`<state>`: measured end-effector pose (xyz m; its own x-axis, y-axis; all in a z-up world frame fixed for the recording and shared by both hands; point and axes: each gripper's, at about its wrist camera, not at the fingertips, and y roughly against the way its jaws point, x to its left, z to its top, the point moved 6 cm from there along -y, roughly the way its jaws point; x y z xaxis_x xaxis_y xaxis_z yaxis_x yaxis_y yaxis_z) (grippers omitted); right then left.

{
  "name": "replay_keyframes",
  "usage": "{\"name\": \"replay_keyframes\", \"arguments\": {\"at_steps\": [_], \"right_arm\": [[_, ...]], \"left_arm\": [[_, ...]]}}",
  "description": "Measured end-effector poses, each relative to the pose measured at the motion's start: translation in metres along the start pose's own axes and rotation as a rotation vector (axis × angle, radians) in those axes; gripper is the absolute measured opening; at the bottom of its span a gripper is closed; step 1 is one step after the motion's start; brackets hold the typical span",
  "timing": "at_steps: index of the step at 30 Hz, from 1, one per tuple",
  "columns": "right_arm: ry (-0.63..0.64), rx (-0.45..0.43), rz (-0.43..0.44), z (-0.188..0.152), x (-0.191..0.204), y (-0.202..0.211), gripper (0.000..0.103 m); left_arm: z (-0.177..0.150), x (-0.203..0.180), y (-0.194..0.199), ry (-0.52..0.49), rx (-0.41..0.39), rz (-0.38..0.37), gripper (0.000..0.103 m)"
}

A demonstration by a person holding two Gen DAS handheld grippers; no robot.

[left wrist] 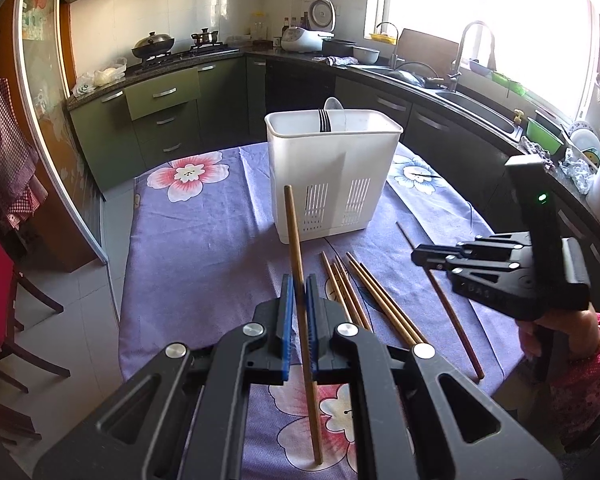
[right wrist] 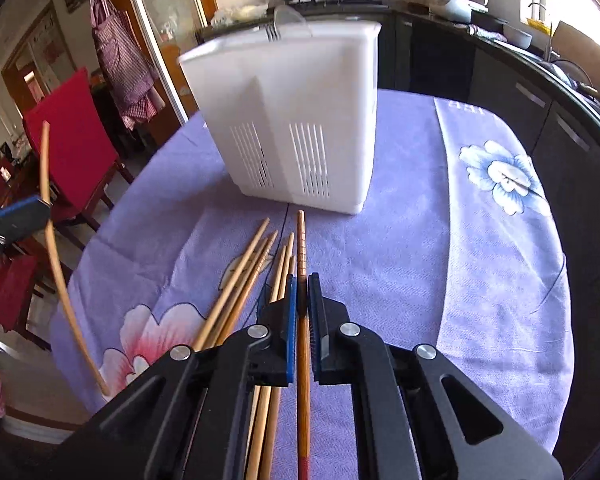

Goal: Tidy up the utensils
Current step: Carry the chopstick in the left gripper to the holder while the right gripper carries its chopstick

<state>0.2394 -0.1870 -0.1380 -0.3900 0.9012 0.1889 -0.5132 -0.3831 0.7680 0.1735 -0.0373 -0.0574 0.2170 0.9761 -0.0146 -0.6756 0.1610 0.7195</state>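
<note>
On the table (left wrist: 204, 240), my left hand-held gripper (left wrist: 299, 300) and right hand-held gripper (right wrist: 302, 304) each clamped one chopstick (left wrist: 296, 240); loose chopsticks (right wrist: 240, 280) lay beside. Next, I judged, both needed lifting into the white caddy (left wrist: 332, 172).

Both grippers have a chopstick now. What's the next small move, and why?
Probably carry the left gripper with its chopstick to the white holder and drop it in: both are clamped, and the holder's near compartment looks open beside the forks.
</note>
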Motion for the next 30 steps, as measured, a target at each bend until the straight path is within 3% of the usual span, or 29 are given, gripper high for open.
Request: {"name": "replay_keyframes", "arguments": {"at_steps": [6,15,18,24,30], "right_arm": [[-0.007,-0.143,0.020,0.009,0.005,0.065,0.006],[-0.011,-0.216,0.026,-0.005,0.007,0.107,0.007],[-0.017,-0.239,0.028,-0.007,0.004,0.116,0.007],[-0.019,-0.271,0.035,-0.008,0.001,0.134,0.007],[-0.033,-0.292,0.043,-0.013,-0.005,0.151,0.007]], "left_arm": [[0.003,-0.002,0.011,-0.007,-0.023,0.008,0.006],[0.003,-0.004,0.018,-0.016,-0.014,0.013,0.006],[0.003,0.000,0.000,-0.003,0.053,0.019,0.006],[-0.005,0.006,-0.080,0.037,0.303,-0.042,0.010],[-0.016,0.014,-0.150,0.020,0.456,0.008,0.015]]}}
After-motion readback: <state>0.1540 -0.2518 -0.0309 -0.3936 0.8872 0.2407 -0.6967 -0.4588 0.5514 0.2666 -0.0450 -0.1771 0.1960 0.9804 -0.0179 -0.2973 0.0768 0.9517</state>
